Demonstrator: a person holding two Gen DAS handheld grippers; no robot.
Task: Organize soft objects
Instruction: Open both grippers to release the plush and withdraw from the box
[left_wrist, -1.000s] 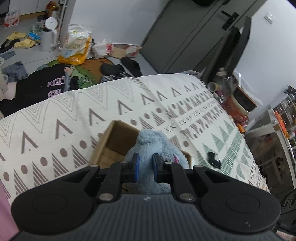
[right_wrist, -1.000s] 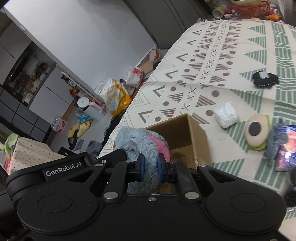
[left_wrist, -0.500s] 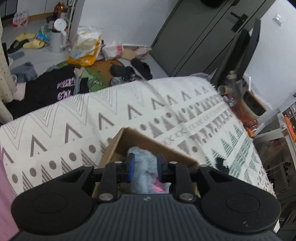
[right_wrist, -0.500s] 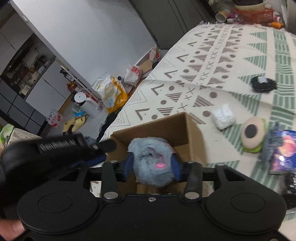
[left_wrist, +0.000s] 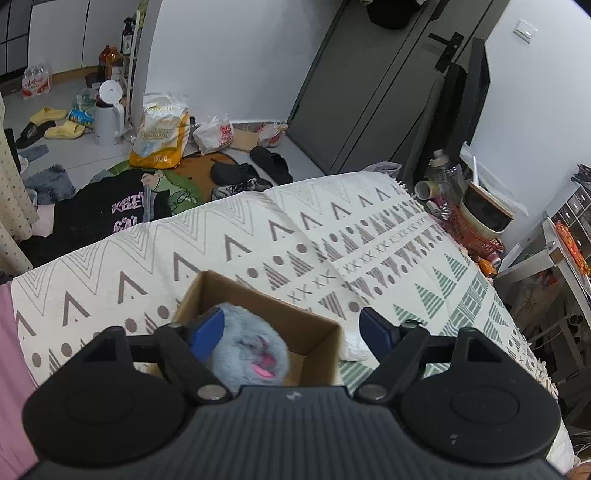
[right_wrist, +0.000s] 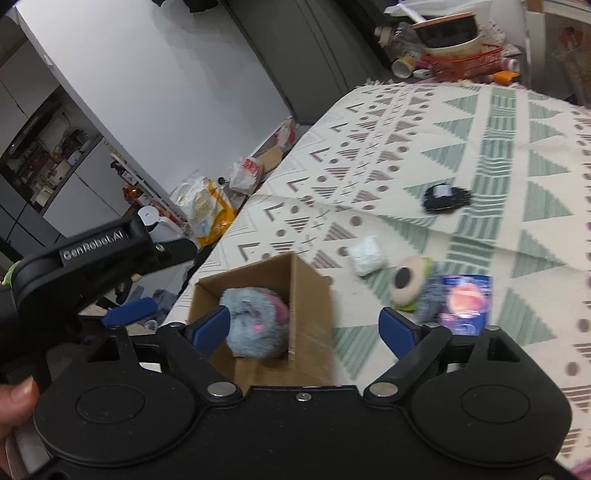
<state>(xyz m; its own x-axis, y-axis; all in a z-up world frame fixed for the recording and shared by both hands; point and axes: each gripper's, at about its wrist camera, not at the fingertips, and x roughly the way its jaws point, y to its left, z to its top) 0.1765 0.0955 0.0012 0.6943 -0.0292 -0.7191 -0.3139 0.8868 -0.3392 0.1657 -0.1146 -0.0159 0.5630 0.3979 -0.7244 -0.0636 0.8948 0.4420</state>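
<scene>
Blue-grey plush toy lay inside the open cardboard box, both grippers spread wide above it.

The left gripper had its blue-padded fingers far apart, holding nothing, and the right gripper likewise stood fully spread and empty over the box. The box sat on the patterned blanket, near its left edge in the right wrist view. Beyond the box toward the blanket's middle lay a small white packet, a round beige-and-green plush touching a grey fuzzy item, a blue-and-orange package just beside that, and farther off a black fabric piece. A person's thumb showed at the lower left edge.
</scene>
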